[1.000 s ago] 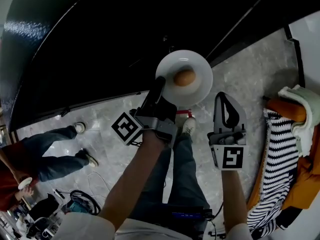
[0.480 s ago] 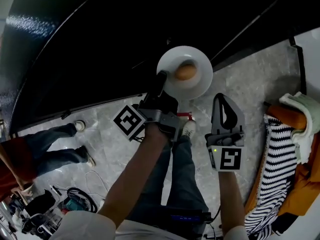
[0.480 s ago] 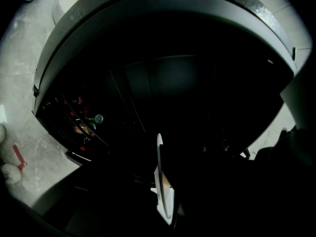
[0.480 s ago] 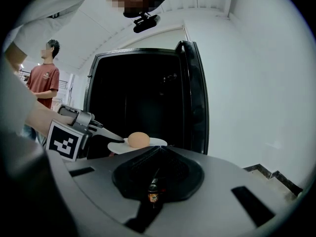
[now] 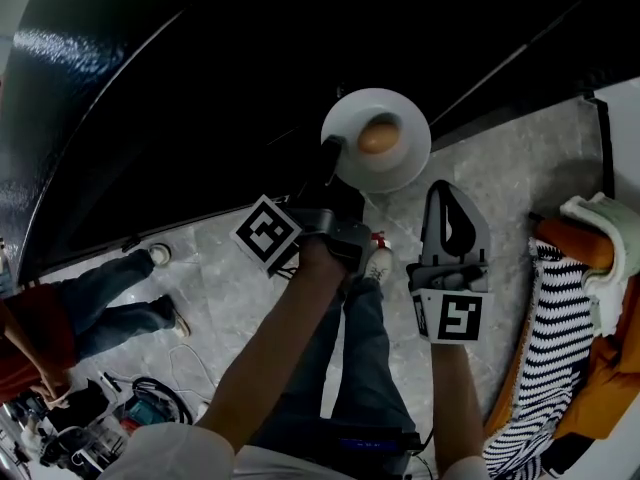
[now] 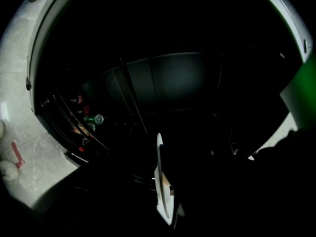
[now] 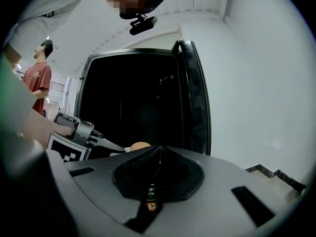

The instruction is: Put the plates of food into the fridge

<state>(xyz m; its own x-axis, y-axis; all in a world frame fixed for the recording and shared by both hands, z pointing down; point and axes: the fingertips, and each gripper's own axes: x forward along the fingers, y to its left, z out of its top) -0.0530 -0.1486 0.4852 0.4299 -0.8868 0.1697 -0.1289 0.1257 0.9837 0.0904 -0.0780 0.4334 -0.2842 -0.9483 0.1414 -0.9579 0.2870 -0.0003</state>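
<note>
A white plate [image 5: 378, 140] carrying a round brown bun [image 5: 378, 136] is held out level over the dark mouth of the black fridge [image 5: 200, 88]. My left gripper [image 5: 333, 152] is shut on the plate's near left rim. In the left gripper view the plate [image 6: 160, 181] shows edge-on between the jaws, in front of the dark fridge interior. My right gripper [image 5: 449, 192] hangs just right of and below the plate, jaws shut on nothing. The right gripper view shows its closed jaws [image 7: 159, 148], the bun [image 7: 140, 145] beyond them, and the open fridge [image 7: 138, 98].
Fridge door shelves with cans and bottles [image 6: 91, 120] show at the left of the opening. A bystander in jeans [image 5: 100, 298] stands at the left, near cables and gear [image 5: 120, 418] on the floor. Striped and orange cloth [image 5: 560, 308] lies at the right. A white wall [image 7: 256, 83] flanks the fridge.
My left gripper has carried the plate a little up and to the right in the head view, farther over the dark fridge opening. The right gripper has drifted along beside it, still shut.
</note>
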